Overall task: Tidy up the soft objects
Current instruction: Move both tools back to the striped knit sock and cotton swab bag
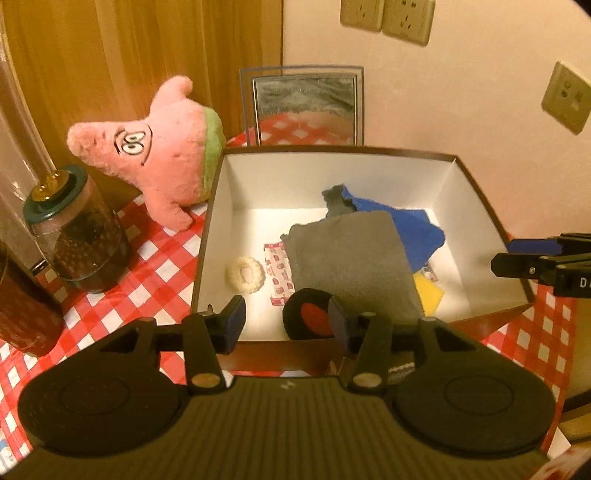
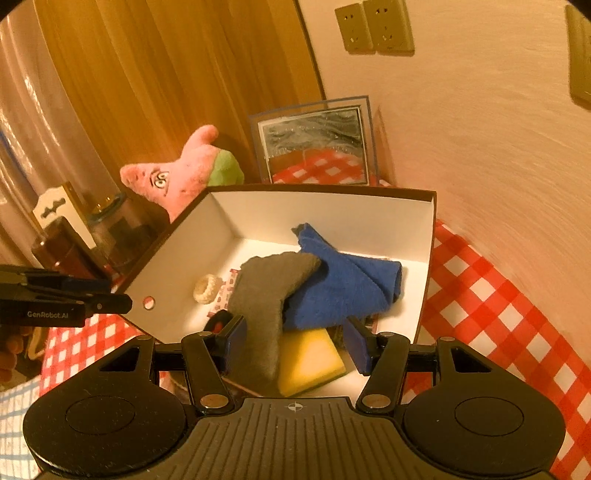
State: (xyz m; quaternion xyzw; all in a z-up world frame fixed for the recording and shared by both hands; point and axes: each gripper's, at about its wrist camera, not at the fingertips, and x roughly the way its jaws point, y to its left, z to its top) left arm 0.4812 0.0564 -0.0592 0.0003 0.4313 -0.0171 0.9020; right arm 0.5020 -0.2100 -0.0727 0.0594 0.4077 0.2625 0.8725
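A brown box with a white inside [image 1: 221, 206] [image 2: 430, 236] stands on the checked table. In it lie a grey cloth [image 1: 351, 266] [image 2: 266, 291], a blue cloth [image 1: 413, 232] [image 2: 340, 284], a yellow sponge [image 1: 428, 291] [image 2: 310, 360], a cream ring [image 1: 245, 275] [image 2: 206, 289], a patterned packet [image 1: 279, 277] and a black and red round piece [image 1: 308, 319]. A pink star plush [image 1: 162, 155] [image 2: 177, 177] sits outside, left of the box. My left gripper [image 1: 286, 319] is open over the box's near edge. My right gripper [image 2: 295, 341] is open and empty over the grey cloth and sponge.
A glass jar with a dark lid [image 1: 77, 236] and a dark bottle [image 1: 22, 302] stand at the left. A framed picture [image 1: 306, 107] [image 2: 317, 144] leans on the wall behind the box. Wall sockets [image 1: 388, 14] are above. The red checked tablecloth [image 2: 498, 295] runs to the right.
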